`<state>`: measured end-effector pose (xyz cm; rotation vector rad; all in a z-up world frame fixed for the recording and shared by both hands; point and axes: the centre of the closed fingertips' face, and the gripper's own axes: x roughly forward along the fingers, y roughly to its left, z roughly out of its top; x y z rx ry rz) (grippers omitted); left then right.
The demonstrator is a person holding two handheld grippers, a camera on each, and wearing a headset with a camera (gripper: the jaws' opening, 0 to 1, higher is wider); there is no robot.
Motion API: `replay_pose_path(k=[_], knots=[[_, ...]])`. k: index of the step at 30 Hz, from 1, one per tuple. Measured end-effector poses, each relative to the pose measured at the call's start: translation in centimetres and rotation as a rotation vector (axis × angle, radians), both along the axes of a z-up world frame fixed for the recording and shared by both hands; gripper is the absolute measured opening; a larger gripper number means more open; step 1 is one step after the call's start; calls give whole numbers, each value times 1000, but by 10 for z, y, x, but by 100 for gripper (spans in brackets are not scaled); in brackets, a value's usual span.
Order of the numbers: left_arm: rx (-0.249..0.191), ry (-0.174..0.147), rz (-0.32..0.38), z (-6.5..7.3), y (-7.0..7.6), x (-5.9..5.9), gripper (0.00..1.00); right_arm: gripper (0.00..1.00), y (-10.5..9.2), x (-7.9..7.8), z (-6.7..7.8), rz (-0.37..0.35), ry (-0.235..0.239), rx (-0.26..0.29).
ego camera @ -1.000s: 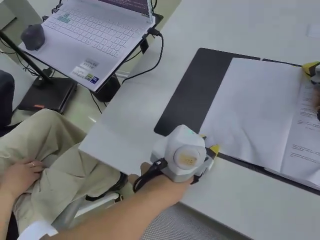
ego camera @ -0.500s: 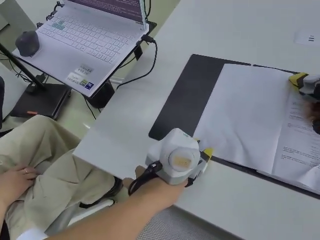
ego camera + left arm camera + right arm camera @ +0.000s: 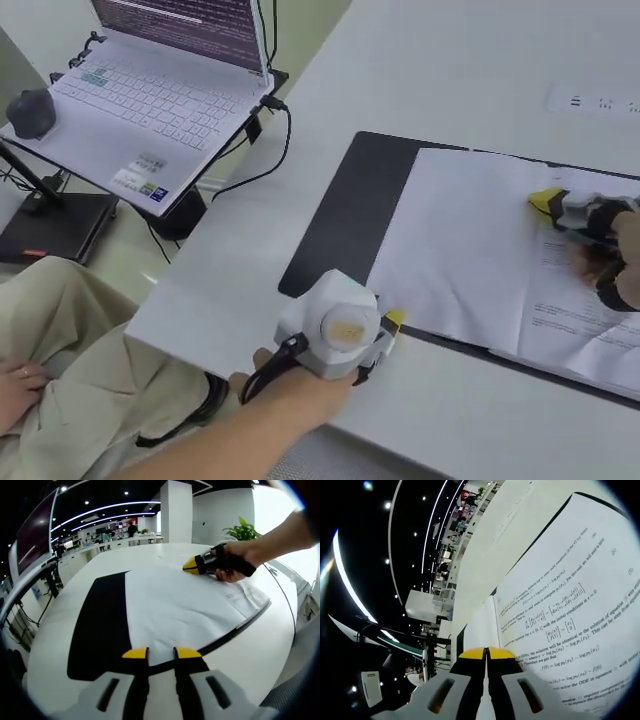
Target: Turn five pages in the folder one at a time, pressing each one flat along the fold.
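A black folder (image 3: 335, 215) lies open on the white table. A blank white page (image 3: 450, 240) is turned onto its left side, and a printed page (image 3: 570, 310) lies to the right of the fold. My right gripper (image 3: 543, 200) is shut, its yellow tips pressed on the paper at the fold. In the right gripper view the shut tips (image 3: 485, 652) rest beside the printed text (image 3: 560, 610). My left gripper (image 3: 392, 320) sits at the folder's near edge. In its own view the jaws (image 3: 161, 653) stand a little apart with nothing between them, and the right gripper (image 3: 189, 565) is ahead.
An open laptop (image 3: 150, 110) stands on a stand to the left, beyond the table edge, beside a mouse (image 3: 30, 110). Its cable (image 3: 265, 150) hangs near the table. A seated person's leg (image 3: 70, 340) is at lower left. A small label (image 3: 600, 102) lies behind the folder.
The right gripper has slid along the fold toward me, farther into the head view. The left gripper stays at the folder's near edge. The head camera has shifted.
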<state>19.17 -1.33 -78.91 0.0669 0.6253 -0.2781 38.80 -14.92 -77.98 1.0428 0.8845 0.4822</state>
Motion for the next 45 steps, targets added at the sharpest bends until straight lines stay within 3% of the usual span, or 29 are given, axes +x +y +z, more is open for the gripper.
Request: replay_pose_path(k=[7, 31, 45], knots=[[8, 4, -8, 0, 1, 0, 17, 0, -1, -20, 3, 14, 7, -1], [26, 13, -22, 1, 0, -1, 16, 0, -2, -60, 4, 37, 19, 15], [39, 12, -36, 1, -1, -1, 16, 0, 1, -100, 4, 129, -56, -90]])
